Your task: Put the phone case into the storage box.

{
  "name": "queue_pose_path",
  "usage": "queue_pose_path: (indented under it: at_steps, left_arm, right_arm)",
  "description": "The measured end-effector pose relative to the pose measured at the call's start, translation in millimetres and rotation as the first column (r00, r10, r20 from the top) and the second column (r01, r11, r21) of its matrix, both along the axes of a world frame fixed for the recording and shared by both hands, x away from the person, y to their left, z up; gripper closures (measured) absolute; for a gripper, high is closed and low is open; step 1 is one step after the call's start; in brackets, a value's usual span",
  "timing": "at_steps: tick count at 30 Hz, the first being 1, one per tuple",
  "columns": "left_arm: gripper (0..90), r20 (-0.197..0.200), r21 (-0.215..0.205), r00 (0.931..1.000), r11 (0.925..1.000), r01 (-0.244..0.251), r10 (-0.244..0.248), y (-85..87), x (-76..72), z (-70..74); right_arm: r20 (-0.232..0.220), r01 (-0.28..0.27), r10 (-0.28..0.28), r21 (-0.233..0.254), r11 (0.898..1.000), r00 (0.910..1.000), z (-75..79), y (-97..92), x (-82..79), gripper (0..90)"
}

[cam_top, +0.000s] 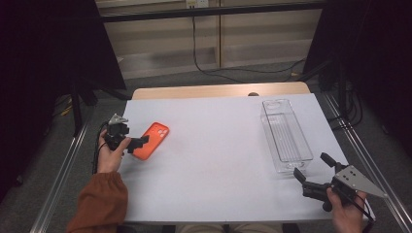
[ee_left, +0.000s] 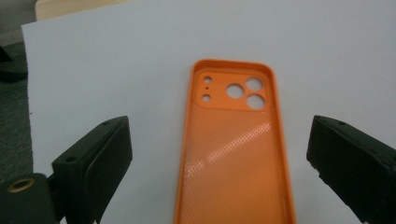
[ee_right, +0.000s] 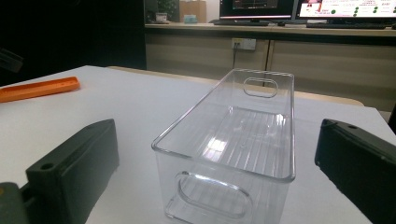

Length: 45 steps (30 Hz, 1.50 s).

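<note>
orange phone case (cam_top: 151, 140) lies flat on the white table (cam_top: 218, 160), left of centre in the high view, its camera holes toward the upper right end and its hollow side up. left gripper (cam_top: 137, 142) sits at the case's lower left end in that view, held by a hand (cam_top: 111, 154) with a rust-coloured sleeve (cam_top: 99, 201) below it. in the left gripper view the case runs up the middle of the frame between the 2 black jaws, which stand wide apart at the lower left and lower right; neither pad touches the case, and bare table shows on both sides of it.

right gripper (cam_top: 312, 171) is in the lower right of the high view, just below the near end of a clear plastic bin (cam_top: 285, 135) that stands lengthwise right of centre. its jaws are also spread wide and grip nothing. in the right gripper view the bin (ee_right: 243, 135) fills the centre between the jaws, with an oval handle slot in each end wall, and the case (ee_right: 37, 88) shows edge-on at the upper left.
</note>
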<state>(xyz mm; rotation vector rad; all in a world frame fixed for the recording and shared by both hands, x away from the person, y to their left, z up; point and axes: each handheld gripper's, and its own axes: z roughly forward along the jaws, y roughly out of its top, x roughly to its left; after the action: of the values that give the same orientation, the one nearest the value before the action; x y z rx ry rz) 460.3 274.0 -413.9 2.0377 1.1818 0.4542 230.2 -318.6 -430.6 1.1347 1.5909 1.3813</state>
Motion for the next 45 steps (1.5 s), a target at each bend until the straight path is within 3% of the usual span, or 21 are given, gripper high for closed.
queue_pose_path:
  at_steps: [2,5,6,7,11,15,19,27,31,33,35,37,39,42,45]
  left_arm:
    - [6.4,-0.072,0.004,0.9973,0.9998,0.019,-0.019,-1.3,5.7,0.0]
    - [6.3,-0.073,0.031,0.9973,0.9994,0.013,-0.011,-5.5,12.9,0.7]
    - [6.2,-0.116,0.038,0.9924,0.9983,0.045,-0.040,-7.1,16.2,1.5]
    - [6.2,-0.135,0.043,0.9895,0.9974,0.058,-0.051,-9.9,18.9,1.5]
    - [6.2,-0.166,0.069,0.9835,0.9939,0.086,-0.073,-19.9,25.9,2.6]
    - [5.4,-0.178,0.106,0.9793,0.9876,0.116,-0.096,-25.4,31.2,0.3]
    - [4.8,-0.209,0.083,0.9728,0.9892,0.120,-0.101,-26.0,34.6,-3.7]
    - [4.5,-0.257,0.123,0.9610,0.9827,0.138,-0.103,-30.5,39.6,-11.7]
    - [6.1,-0.260,0.166,0.9610,0.9760,0.141,-0.094,-33.8,42.0,-14.7]
    - [5.9,-0.269,0.137,0.9577,0.9804,0.142,-0.101,-34.8,43.4,-16.4]
    - [5.9,-0.271,0.158,0.9575,0.9768,0.145,-0.098,-36.9,43.9,-18.2]
    - [5.8,-0.282,0.143,0.9542,0.9789,0.146,-0.101,-38.8,43.7,-19.8]
    - [5.8,-0.274,0.186,0.9575,0.9721,0.143,-0.088,-40.8,43.1,-21.3]
    - [5.8,-0.292,0.193,0.9510,0.9677,0.162,-0.100,-39.7,45.3,-24.2]
    - [3.4,-0.288,0.193,0.9544,0.9717,0.137,-0.078,-41.5,45.2,-27.6]
  right_arm:
    - [-0.001,-0.001,0.001,0.000,1.000,1.0000,0.0,-0.1,0.1,0.0]
    - [0.000,-0.001,0.001,0.001,1.000,1.0000,-0.2,0.0,0.4,0.0]
    - [0.000,-0.002,0.002,0.000,1.000,1.0000,-0.2,0.1,0.3,0.0]
    - [0.000,-0.001,0.001,0.001,1.000,1.0000,-0.2,0.2,0.2,0.0]
    - [0.000,-0.001,0.001,0.000,1.000,1.0000,-0.2,0.1,0.2,0.0]
    - [0.002,-0.002,0.002,-0.002,1.000,1.0000,0.0,0.1,-0.1,0.0]
    - [0.001,-0.002,0.002,-0.001,1.000,1.0000,-0.2,-0.1,0.2,0.0]
    - [0.002,0.000,0.000,-0.005,1.000,1.0000,-0.2,0.4,0.1,0.0]
    - [0.002,-0.002,0.002,-0.007,1.000,1.0000,-0.4,0.2,0.3,0.0]
    - [0.002,-0.003,0.003,-0.007,1.000,1.0000,-0.4,0.2,0.4,0.0]
    - [0.002,-0.002,0.002,-0.008,1.000,1.0000,-0.4,0.3,0.3,0.0]
    - [0.002,-0.001,0.001,-0.007,1.000,1.0000,-0.5,0.2,0.5,0.0]
    - [0.002,-0.003,0.003,-0.008,1.000,1.0000,-0.5,0.2,0.4,0.0]
    - [0.002,-0.003,0.003,-0.007,1.000,1.0000,-0.5,0.2,0.3,0.0]
    - [0.001,-0.003,0.003,-0.007,1.000,1.0000,-0.4,0.3,0.1,0.0]
